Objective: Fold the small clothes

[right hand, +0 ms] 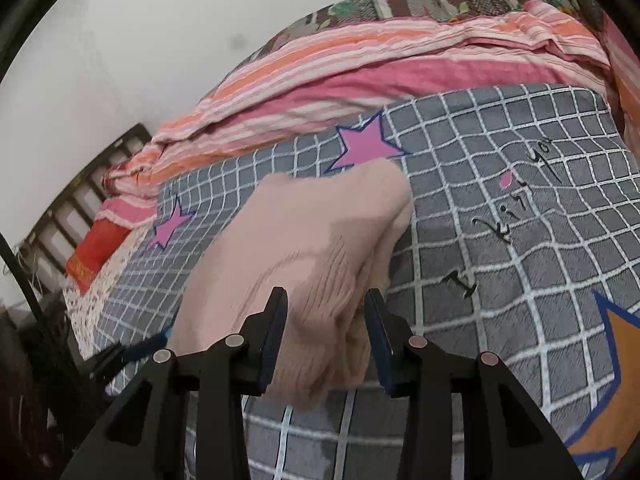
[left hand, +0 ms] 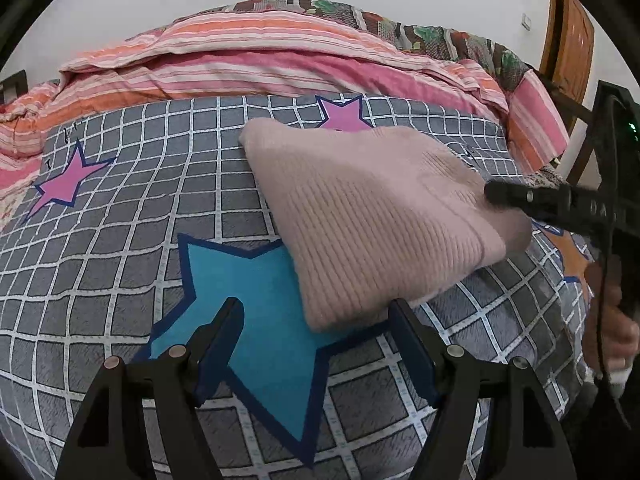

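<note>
- Pale pink ribbed knit: the garment [left hand: 372, 216] lies folded into a compact bundle on the grey checked bedsheet [left hand: 120, 264], its near corner overlapping the blue star print [left hand: 260, 320]. A striped quilt [left hand: 248, 60] is bunched behind it.
- Handling judgement: soft, light and limp. The knit will sag and stretch under its own weight, and its stacked layers can slide apart if only the top one is pinched.
- My left gripper [left hand: 316, 344] is spread wide and grasps nothing; the bundle's near corner sits just ahead of its fingers.
- My right gripper [right hand: 326, 332] straddles the bunched edge of the garment [right hand: 304, 248]. Fabric fills the gap between the fingers, but I cannot tell whether they are clamping it or only bracketing it.
- Recommended hold: take the thick folded edge, through all layers, not a single loose ply.
- Risk: a one-sided lift will likely let the fold open.
</note>
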Demonstrator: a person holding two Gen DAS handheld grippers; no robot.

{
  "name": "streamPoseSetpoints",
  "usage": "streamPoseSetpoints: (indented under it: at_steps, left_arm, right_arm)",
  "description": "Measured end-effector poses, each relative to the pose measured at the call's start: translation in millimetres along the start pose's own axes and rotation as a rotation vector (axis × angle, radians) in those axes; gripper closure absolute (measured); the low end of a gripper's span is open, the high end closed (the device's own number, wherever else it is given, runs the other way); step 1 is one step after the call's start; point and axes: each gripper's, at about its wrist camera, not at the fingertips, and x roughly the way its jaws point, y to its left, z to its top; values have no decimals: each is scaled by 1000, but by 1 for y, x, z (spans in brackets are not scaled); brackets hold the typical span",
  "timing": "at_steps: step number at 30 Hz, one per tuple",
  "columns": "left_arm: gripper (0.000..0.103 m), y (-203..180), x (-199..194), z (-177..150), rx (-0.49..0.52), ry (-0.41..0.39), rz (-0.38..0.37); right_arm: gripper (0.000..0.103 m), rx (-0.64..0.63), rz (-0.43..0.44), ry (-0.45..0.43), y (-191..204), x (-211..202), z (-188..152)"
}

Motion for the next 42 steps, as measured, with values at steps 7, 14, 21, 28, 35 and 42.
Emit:
streamPoseSetpoints:
  at_steps: [7,14,21,28,35,42]
  left_arm:
    - [73,-3,9,5,-70,-1,-60]
    - [82,15,4,4,-139,-38,-143]
    - [71,22,-11,-8,-123,-34,-149]
    - [44,40,-25,6,-161,-87,-96]
    - [44,38,5,57,-184,-100,-76]
    - [41,24,53,62,-157,-12,-9]
  right_arm:
    - [87,-8,-39,74,2,28,-12]
    - [99,-4,-10,-39,-10,7,-8]
    - [83,32,-2,-2,-16,18,-1]
    - [81,105,-23,30,-27,64,35]
    - [87,34,-89,-5,-21,68,40]
    - [85,-8,-137,39,-15,77,44]
